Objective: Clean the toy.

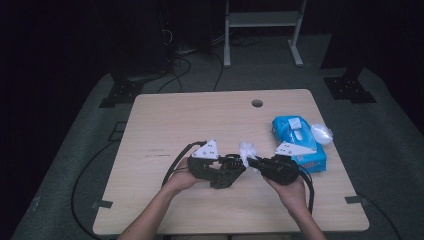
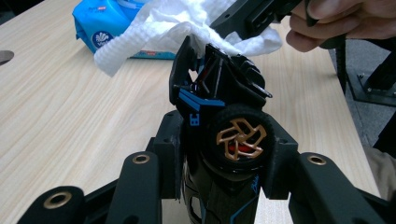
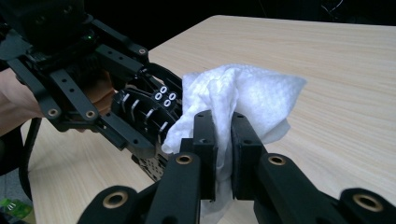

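Fingers of left gripper clamp toy car; right gripper pinches tissue; lettering unreadable.

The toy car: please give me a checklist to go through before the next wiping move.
1. Left gripper holds the toy car: ok, jaws clamp it at the wheel.
2. Right gripper holds the white wipe: ok, jaws shut on it.
3. Wipe touches the car: ok, in the left gripper view it lies against the car's far end.
4. Car lifted off the table: cannot tell.
5. Wipe pack away from the grippers: ok, beside the right gripper, apart.
6. Dirt left on the car: cannot tell.
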`<state>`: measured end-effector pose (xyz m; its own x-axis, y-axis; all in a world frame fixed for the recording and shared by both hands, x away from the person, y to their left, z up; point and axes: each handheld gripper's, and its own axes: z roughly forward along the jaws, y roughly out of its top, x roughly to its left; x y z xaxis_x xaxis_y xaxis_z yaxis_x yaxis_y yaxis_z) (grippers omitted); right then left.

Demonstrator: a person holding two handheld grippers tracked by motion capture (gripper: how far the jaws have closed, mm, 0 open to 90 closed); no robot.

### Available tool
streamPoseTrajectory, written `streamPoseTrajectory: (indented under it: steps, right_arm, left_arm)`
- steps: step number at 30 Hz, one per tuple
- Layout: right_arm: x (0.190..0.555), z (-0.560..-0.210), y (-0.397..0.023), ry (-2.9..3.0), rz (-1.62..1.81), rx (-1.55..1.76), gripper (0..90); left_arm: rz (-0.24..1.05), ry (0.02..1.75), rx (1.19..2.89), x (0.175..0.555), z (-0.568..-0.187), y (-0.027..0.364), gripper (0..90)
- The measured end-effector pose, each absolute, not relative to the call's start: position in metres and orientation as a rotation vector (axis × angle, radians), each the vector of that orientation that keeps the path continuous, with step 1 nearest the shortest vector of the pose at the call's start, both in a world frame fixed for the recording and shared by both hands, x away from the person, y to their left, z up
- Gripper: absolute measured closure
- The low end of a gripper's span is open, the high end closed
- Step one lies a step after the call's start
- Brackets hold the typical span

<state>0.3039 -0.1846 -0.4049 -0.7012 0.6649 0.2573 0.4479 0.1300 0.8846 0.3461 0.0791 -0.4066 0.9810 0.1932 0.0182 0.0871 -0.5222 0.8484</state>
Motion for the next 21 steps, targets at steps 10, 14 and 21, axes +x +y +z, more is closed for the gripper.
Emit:
streamPoseTrajectory:
  steps: [10,14,21]
  right_arm:
    - [0.301,-0.391,-0.179,2.189,1.625,1.033,82.3]
    - [0.303,-0.398,-0.184,2.193,1.609,1.079,82.4]
    - [0.298,-0.386,-0.173,2.178,1.655,1.000,82.4]
  left_arm:
    - [0.145,0.195,2.108,0.346,-0.403,0.080,58.4]
    - [0.146,0.193,2.110,0.345,-0.404,0.079,58.4]
    - [0.141,0.192,2.093,0.345,-0.403,0.080,58.4]
